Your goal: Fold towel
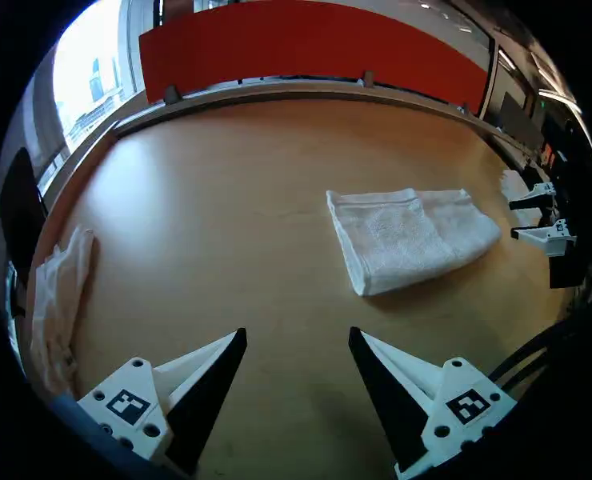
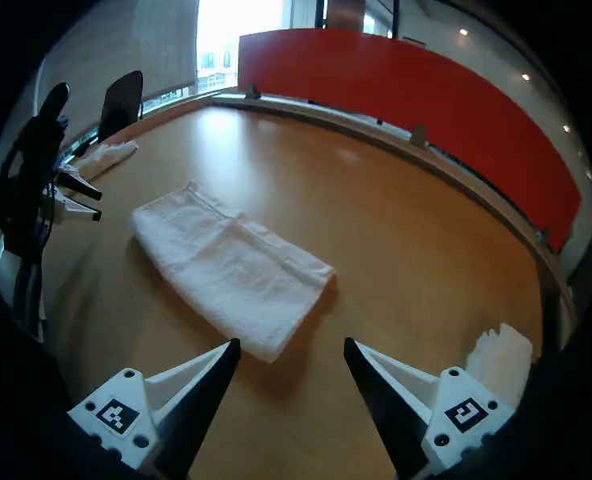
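Fingers of the left gripper [image 1: 296, 332] stand spread wide above bare wood, holding nothing. The right gripper [image 2: 291, 342] is spread the same way and is also empty. Just beyond both, one folded white towel [image 1: 408, 236] lies flat on the wooden table [image 1: 216, 200], touched by neither gripper. Two more white cloths lie at the table's edges, well apart from the towel: one cloth [image 1: 56, 304] beside the left gripper, the other cloth [image 2: 504, 360] beside the right. Farther off, one red partition [image 1: 312, 48] runs along the table's far edge, and one dark chair [image 2: 120, 104] stands near the windows.
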